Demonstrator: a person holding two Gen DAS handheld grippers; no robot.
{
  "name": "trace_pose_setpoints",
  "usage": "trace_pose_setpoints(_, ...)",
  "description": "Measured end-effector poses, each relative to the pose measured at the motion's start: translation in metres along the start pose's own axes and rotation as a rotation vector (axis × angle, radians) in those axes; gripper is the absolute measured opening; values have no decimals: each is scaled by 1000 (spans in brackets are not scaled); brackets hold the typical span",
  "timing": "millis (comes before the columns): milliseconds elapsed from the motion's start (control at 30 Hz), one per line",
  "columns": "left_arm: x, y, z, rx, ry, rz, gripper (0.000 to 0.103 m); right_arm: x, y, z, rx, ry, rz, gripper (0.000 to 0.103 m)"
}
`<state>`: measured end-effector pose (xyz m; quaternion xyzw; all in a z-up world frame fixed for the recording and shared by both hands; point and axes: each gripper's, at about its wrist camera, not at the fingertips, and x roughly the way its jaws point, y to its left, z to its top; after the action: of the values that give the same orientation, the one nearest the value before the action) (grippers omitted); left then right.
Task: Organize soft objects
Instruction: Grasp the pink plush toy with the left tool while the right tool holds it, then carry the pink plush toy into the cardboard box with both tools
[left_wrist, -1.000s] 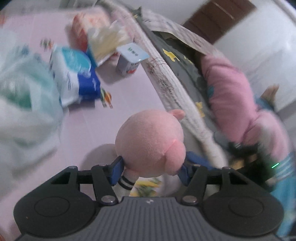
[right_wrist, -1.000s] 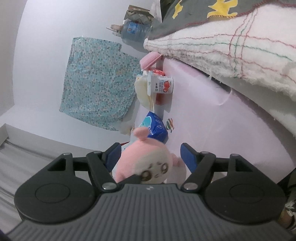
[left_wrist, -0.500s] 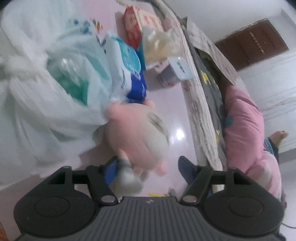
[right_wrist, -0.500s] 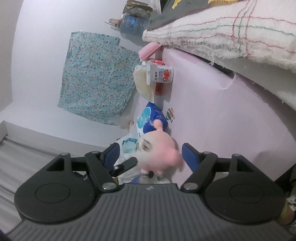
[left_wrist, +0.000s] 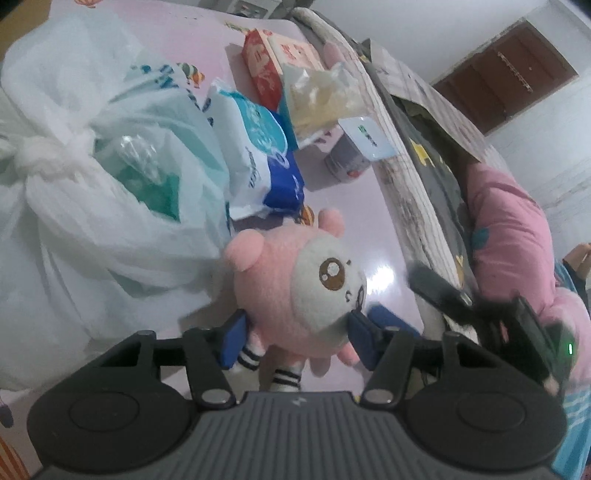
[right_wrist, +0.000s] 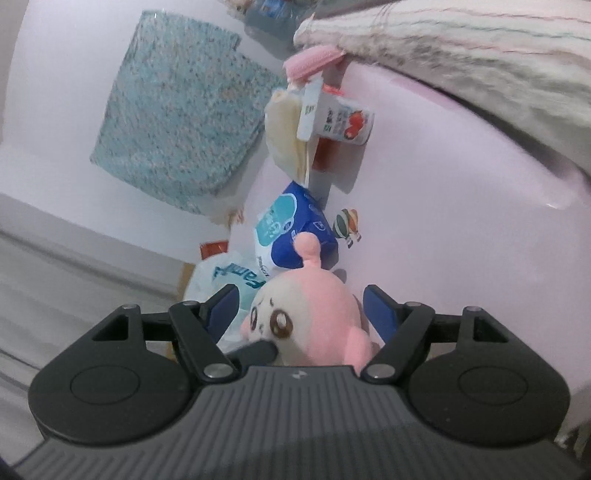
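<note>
Landmark: the pink plush toy (left_wrist: 295, 295), sitting on the pale pink table (left_wrist: 155, 37) close to the table's blanket-covered edge.

Plush, where it is: between the blue pads of the left gripper (left_wrist: 295, 332), its face turned up and sideways, striped legs hanging toward the gripper body.

Left gripper, jaws: closing on the plush; both pads already press into its lower head and body, so I would call it held.

Right gripper (right_wrist: 299, 314), jaws: spread wide on either side of the plush's head, with a gap on each side, so nothing is gripped. A dark fingertip of the other tool shows just under the toy's face.

Behind the plush: a blue and white soft pack (left_wrist: 264, 155), and beyond that a yoghurt cup (left_wrist: 354, 151), a clear food bag (left_wrist: 321, 96) and a red carton (left_wrist: 262, 70).

Beside the plush: a knotted white plastic bag (left_wrist: 92, 177), touching or nearly touching the toy's ear.

How it should handle: light, squashy and fuzzy, so it will not slip easily but it will deform and swivel in a narrow pinch.

Where to hold: across the broad round head or the torso, not an ear or a leg, which would let it dangle and twist.

Risk, as I judge it: swinging into the white bag or the soft pack while being carried.
</note>
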<state>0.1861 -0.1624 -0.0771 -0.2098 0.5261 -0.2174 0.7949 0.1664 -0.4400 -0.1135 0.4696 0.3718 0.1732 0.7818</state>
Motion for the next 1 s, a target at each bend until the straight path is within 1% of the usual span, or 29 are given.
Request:
trace_pose_setpoints(67,2,-4,-3,23,2,6,60,15,2,4,-22,25,-18,75)
trace_pose_setpoints(133,1,-7,-6,55,-11,17,60,25,2,7,-27,48,-32,75)
trace_pose_setpoints(200,0,-11,-8,77,-16,25,60,36,2,8,-33,82,-27,75)
trace_pose_setpoints(267,1,-12,-7,87,-12,36,61,42,2,8,-36,103,-22,75)
trace_pose_setpoints(367,1,-11,-7,87,-13,35,61,42,4,8,-45,107,-23,73)
trace_pose_setpoints(567,-1,-16,-10,108,-7,26,60,31,8,2,-55,93,-33,70)
trace_pose_setpoints(733,-15,-27,-16,156,-21,2,60,7,18,-3,-64,58,-22,70)
trace_pose_setpoints(867,-36,-36,-21,192,-52,-23,60,-15,38,-8,-102,25,-4,70)
trace_pose_setpoints(1000,-68,-42,-25,223,-115,-43,60,-30,68,-12,-162,8,30,70)
